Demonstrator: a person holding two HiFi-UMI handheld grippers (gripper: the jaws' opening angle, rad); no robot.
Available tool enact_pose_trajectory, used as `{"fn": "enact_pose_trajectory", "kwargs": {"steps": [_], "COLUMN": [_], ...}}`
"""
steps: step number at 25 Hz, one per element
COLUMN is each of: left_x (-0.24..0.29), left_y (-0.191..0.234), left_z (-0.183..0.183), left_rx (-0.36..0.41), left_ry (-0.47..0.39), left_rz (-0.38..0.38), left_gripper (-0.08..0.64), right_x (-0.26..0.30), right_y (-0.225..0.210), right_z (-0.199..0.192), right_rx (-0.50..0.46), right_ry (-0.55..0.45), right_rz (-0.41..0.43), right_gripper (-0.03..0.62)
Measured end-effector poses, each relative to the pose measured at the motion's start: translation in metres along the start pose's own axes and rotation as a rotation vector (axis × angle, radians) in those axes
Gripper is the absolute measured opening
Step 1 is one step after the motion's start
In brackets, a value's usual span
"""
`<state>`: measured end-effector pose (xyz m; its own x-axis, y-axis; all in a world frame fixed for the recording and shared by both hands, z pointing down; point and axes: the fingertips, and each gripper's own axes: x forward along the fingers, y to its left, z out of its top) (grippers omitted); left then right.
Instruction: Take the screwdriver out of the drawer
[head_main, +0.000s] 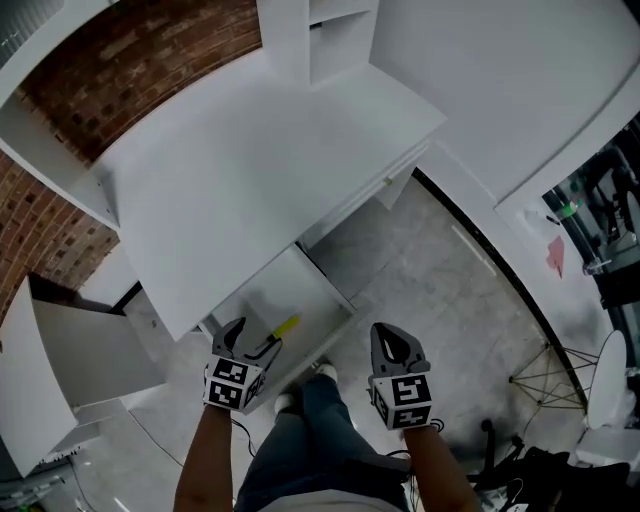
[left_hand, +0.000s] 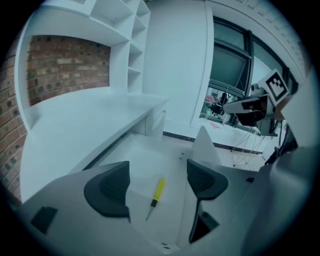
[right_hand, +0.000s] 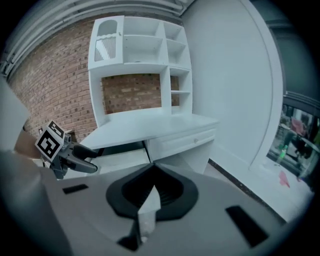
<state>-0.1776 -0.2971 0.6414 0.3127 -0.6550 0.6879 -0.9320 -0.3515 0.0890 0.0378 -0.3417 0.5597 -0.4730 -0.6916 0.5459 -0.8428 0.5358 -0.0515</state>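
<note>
Jaws apart on the left hand-held gripper (head_main: 250, 340), poised above a yellow-handled screwdriver (left_hand: 157, 191) lying in the open drawer (head_main: 290, 285) under the counter (head_main: 250, 170). Jaws together on the right hand-held gripper (head_main: 392, 345) — held right of the drawer.

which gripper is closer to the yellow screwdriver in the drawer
Left. The left gripper hovers open over the screwdriver in the drawer; the right gripper, shut, is outside the drawer, farther off.

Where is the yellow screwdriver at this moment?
In the head view, the screwdriver lies inside the open drawer pulled out from the white desk, lower left of centre, just ahead of the open left gripper.
</note>
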Motion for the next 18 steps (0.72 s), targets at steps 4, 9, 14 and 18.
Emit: {"fn": "enact_pose_trajectory", "kwargs": {"steps": [4, 9, 14, 18], "left_x": [0.027, 0.068, 0.105, 0.123], "left_y": [0.0, -0.002, -0.001, -0.001], "left_z": [-0.022, -0.066, -0.107, -0.13], "left_rx": [0.027, 0.073, 0.108, 0.117], "left_ry": [0.105, 0.252, 0.351, 0.416], "left_rz": [-0.048, -0.116, -0.14, -0.144], "left_gripper": [0.368, 0.368, 0.367, 0.364], "right_x": [0.004, 0.01, 0.016, 0.018], "right_y": [-0.006, -0.011, -0.005, -0.001], "right_z": [-0.029, -0.068, -0.122, -0.154], "right_rx": [0.056, 0.164, 0.241, 0.298], "right_ry": [0.075, 0.116, 0.188, 0.221], "right_rz": [-0.041, -0.096, -0.148, -0.18], "right_gripper": [0.011, 0.011, 0.011, 0.011]}}
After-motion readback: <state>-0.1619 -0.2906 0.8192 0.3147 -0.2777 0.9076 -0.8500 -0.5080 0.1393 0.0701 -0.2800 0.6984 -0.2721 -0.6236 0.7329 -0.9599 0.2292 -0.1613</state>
